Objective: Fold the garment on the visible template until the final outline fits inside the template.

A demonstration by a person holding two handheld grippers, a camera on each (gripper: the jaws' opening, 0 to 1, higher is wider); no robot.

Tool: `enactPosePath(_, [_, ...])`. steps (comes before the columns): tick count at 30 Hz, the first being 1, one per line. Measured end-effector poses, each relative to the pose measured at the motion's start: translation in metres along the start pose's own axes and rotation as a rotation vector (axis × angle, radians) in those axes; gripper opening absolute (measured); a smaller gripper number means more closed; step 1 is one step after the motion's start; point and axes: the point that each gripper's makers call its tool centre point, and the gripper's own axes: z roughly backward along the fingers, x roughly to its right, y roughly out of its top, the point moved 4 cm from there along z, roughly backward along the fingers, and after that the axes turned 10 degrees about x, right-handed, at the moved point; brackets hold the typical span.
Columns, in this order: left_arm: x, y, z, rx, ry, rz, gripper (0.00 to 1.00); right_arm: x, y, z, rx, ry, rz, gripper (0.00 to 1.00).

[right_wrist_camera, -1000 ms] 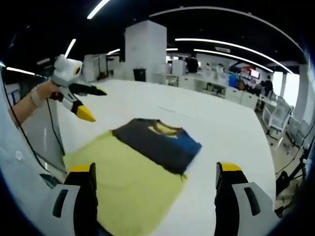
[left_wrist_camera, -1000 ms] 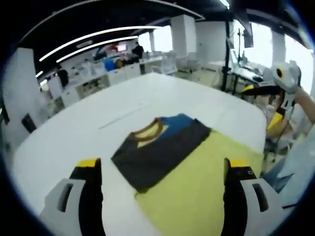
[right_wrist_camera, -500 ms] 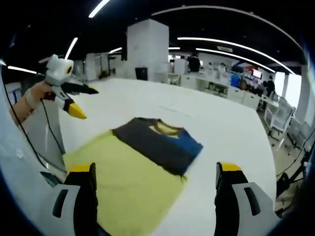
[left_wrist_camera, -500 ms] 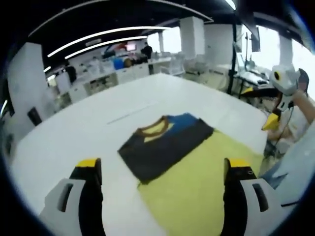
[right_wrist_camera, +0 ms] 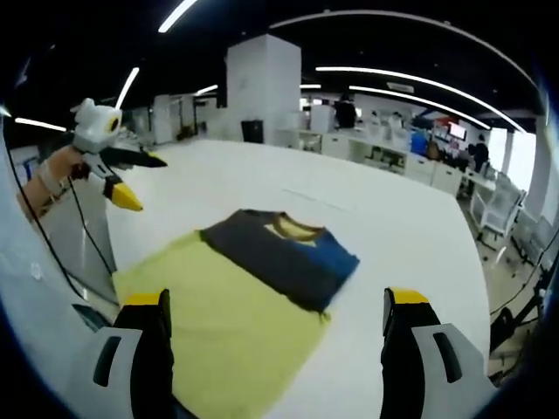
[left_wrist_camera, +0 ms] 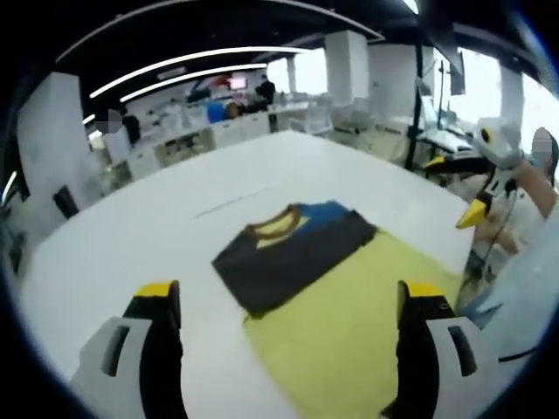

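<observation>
While both tools hang over the near edge of the table, nothing is being touched — rundown:

Left gripper (left_wrist_camera: pixel 288 301): jaws spread wide at the bottom of the left gripper view, yellow tips up, nothing between them. In the right gripper view it sits at about 10 o'clock (right_wrist_camera: pixel 131 179), raised off the table, tips angled down and apart, gripped by a hand (right_wrist_camera: pixel 54 170) with a cable dangling.

Right gripper (right_wrist_camera: pixel 275 310): also gaping, clamping nothing. In the left gripper view it's at 3 o'clock (left_wrist_camera: pixel 454 192), held up in the air.

Garment (left_wrist_camera: pixel 293 253): dark folded shirt with a blue patch and brown collar — flat on the table, its near part lying on the template.

Template (left_wrist_camera: pixel 358 323): yellow sheet, sticking out toward the grippers from under the shirt.

Table (left_wrist_camera: pixel 175 236): big, white.
</observation>
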Motion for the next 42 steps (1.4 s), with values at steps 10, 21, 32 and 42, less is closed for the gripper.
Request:
enactPosePath(10, [-0.002, -0.012, 0.008, -0.026, -0.005, 0.014, 1.00, -0.001, -0.005, 0.003, -0.005, 0.002, -0.008, 1.00])
enactPosePath(21, [0.000, -0.029, 0.021, -0.058, 0.005, 0.041, 0.99, -0.004, -0.013, 0.008, -0.030, -0.002, -0.017, 1.00])
enactPosePath(32, [0.013, -0.049, 0.031, -0.115, -0.035, 0.049, 0.99, -0.010, -0.026, 0.014, -0.062, 0.004, -0.033, 1.00])
enactPosePath(42, [0.013, -0.068, 0.042, -0.182, -0.048, 0.072, 0.99, -0.015, -0.040, 0.024, -0.093, 0.001, -0.056, 1.00])
